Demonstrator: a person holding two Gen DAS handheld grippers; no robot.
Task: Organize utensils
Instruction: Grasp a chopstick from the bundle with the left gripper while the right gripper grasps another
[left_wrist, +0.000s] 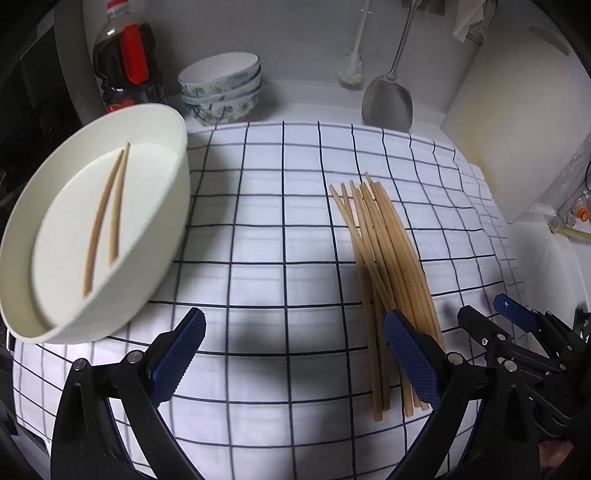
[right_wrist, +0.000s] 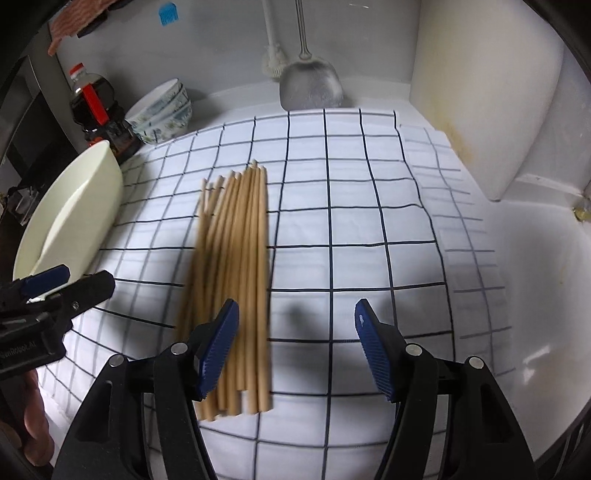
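A pile of several wooden chopsticks (left_wrist: 384, 258) lies on a white checked cloth (left_wrist: 277, 221); it also shows in the right wrist view (right_wrist: 236, 251). A cream oval tray (left_wrist: 92, 240) at the left holds two chopsticks (left_wrist: 107, 214); its rim shows in the right wrist view (right_wrist: 70, 206). My left gripper (left_wrist: 295, 354) is open and empty above the cloth, its right finger over the pile's near ends. My right gripper (right_wrist: 295, 343) is open and empty, just right of the pile's near ends. It also shows at the right edge of the left wrist view (left_wrist: 491, 314).
Stacked patterned bowls (left_wrist: 221, 88) and a dark sauce bottle (left_wrist: 125, 62) stand at the back left. A metal spatula (left_wrist: 388, 96) and a dish brush (left_wrist: 352, 62) lean at the back wall. A white cutting board (left_wrist: 517, 122) stands at the right.
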